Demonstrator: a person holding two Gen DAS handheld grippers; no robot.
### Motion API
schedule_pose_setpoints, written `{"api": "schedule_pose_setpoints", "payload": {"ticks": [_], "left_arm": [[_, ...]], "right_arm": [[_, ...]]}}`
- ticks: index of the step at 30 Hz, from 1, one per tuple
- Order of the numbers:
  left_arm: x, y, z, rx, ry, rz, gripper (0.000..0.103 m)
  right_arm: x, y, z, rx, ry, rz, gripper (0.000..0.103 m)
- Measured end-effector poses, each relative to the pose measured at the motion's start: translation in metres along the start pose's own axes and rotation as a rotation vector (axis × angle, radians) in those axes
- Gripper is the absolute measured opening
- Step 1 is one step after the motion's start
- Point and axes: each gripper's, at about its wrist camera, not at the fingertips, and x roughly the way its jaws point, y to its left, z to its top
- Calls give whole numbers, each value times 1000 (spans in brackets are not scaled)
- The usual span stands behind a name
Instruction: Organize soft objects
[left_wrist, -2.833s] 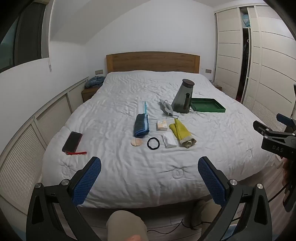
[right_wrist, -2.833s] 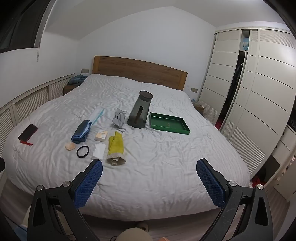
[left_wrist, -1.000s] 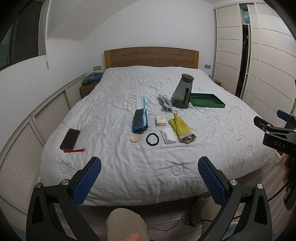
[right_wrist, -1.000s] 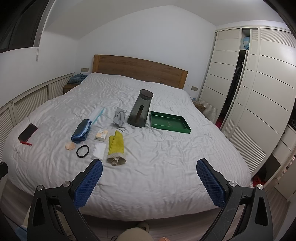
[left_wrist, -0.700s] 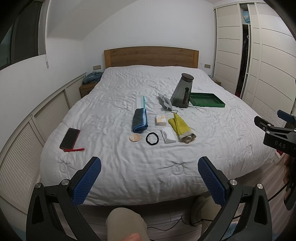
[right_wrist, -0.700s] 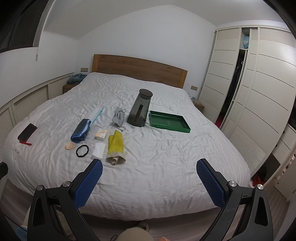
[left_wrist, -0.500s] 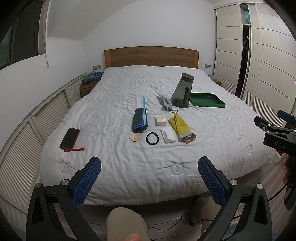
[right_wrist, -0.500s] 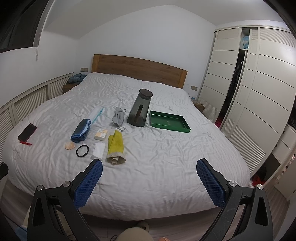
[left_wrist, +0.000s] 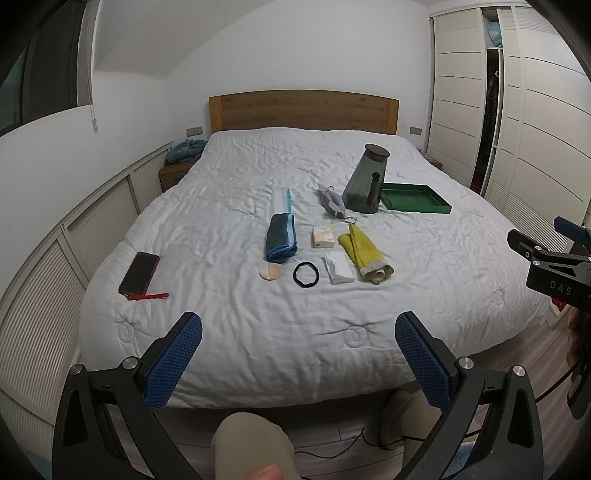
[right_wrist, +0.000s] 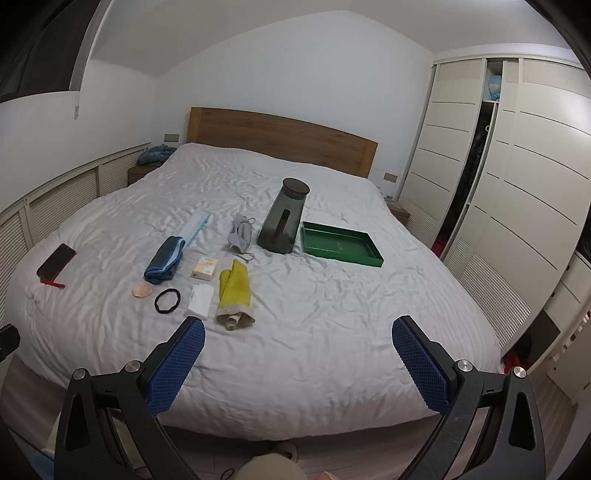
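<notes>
Yellow glove (right_wrist: 234, 291) and blue towel (right_wrist: 164, 260) are seen lying mid-bed beside the green tray (right_wrist: 341, 246), well apart from both spread, empty tools, left tool (left_wrist: 298, 360) and right tool (right_wrist: 297, 360), so a low, centred pinch on the cloth is advised.

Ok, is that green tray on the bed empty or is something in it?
Empty, as far as both views show: the green tray shows only its bare green floor. All the soft things lie outside it on the bed.

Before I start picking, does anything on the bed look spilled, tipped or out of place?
Nothing spilled. The dark grey lidded jug leans on the soft white duvet, beside the empty green tray.
</notes>
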Motion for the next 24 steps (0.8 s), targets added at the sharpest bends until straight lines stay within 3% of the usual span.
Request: {"api": "schedule_pose_setpoints", "payload": {"ticks": [7,15,21,24], "left_arm": [[11,1,-3,-2,18,2,102],[42,8,19,-1,52,8,102],[97,19,60,-8,63,48,102],[137,23,83,5,71,61,102]], "right_arm": [[11,5,6,-13,10,4,103],[40,16,19,-29,38,14,103],[94,29,51,-45,56,40,103],[143,37,71,-39,73,56,103]]}}
